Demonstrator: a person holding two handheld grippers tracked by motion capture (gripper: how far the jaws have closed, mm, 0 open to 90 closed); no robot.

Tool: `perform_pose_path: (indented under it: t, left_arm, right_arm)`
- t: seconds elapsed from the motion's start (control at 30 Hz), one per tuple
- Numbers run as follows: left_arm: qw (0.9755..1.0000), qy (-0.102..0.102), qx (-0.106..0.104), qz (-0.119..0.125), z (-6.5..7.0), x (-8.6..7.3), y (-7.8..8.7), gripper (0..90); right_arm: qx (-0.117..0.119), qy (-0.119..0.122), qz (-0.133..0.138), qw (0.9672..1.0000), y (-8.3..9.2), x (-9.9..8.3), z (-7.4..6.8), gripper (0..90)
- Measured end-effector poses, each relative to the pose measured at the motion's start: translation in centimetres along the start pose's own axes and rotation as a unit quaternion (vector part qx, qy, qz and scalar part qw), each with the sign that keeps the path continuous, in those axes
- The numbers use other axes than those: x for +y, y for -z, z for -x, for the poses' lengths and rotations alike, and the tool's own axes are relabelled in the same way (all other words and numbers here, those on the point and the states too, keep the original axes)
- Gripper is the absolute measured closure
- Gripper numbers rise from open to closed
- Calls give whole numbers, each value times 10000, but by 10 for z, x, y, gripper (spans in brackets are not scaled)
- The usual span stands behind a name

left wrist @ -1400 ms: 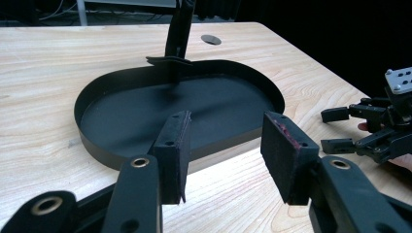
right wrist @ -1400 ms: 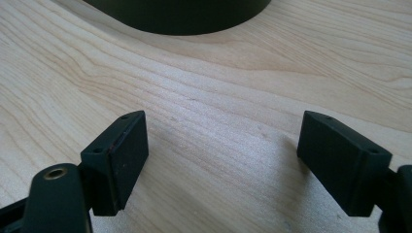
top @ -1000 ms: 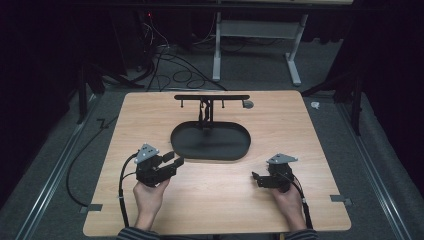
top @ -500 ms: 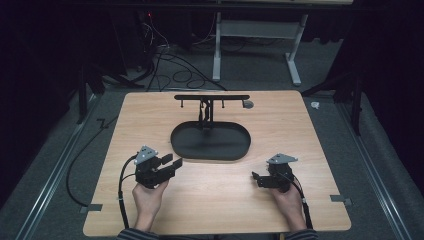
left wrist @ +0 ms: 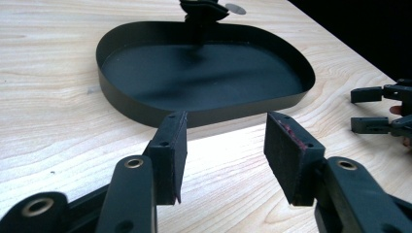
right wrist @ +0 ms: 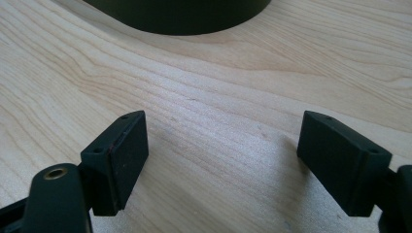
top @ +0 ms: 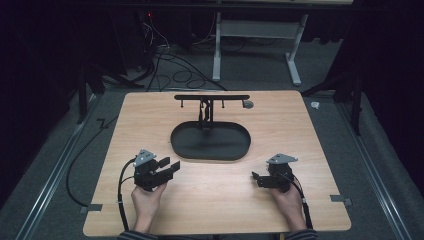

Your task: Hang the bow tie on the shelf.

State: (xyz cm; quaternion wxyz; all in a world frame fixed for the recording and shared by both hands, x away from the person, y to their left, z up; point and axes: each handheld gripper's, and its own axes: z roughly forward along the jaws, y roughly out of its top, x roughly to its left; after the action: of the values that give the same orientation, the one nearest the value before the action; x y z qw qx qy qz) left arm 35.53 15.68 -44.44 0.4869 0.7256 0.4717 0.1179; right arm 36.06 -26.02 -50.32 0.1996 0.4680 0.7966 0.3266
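Note:
My left gripper point(top: 169, 168) hovers low over the wooden table point(top: 150, 115), in front of the left end of a black oval tray point(top: 190, 145). Its jaws have just been opening a little and stand open with nothing between them. In the left gripper view the left gripper point(left wrist: 227, 120) points at the tray's near wall point(left wrist: 145, 109); the tray is empty. My right gripper point(top: 256, 179) sits at the front right, open over bare wood, and the right gripper point(right wrist: 223, 121) holds nothing. The tray's edge point(right wrist: 184, 19) lies beyond it.
A black stand with a thin crossbar point(top: 211, 97) rises from the tray's far side. A small grey disc point(top: 247, 104) lies beside it. The right gripper's jaws point(left wrist: 371, 109) show at the right of the left gripper view. Cables point(top: 175, 75) lie on the floor behind the table.
The left gripper's jaws stand slightly wider than before. Both hands have hardly moved.

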Motion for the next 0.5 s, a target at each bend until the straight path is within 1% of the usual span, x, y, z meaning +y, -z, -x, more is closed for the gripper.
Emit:
perform_pose_path:
  t: [0.07,0.27,0.37,0.4,0.5]
  left_arm:
    - [10000,30,13,-29,-1,-1,-1,507]
    - [9999,-25,118,-98,-3,-3,-2,497]
    - [9998,6,142,-136,-5,-6,-3,495]
    - [9997,28,172,-183,-7,-8,-4,494]
    - [9995,18,215,-208,-8,-9,-6,491]
  right_arm:
    - [0,0,0,10000,0,0,0,200]
    - [-2,0,9,10000,0,0,0,201]
    - [-1,1,1,10000,0,0,0,201]
    - [4,2,3,10000,0,0,0,201]
    - [3,1,2,10000,0,0,0,201]
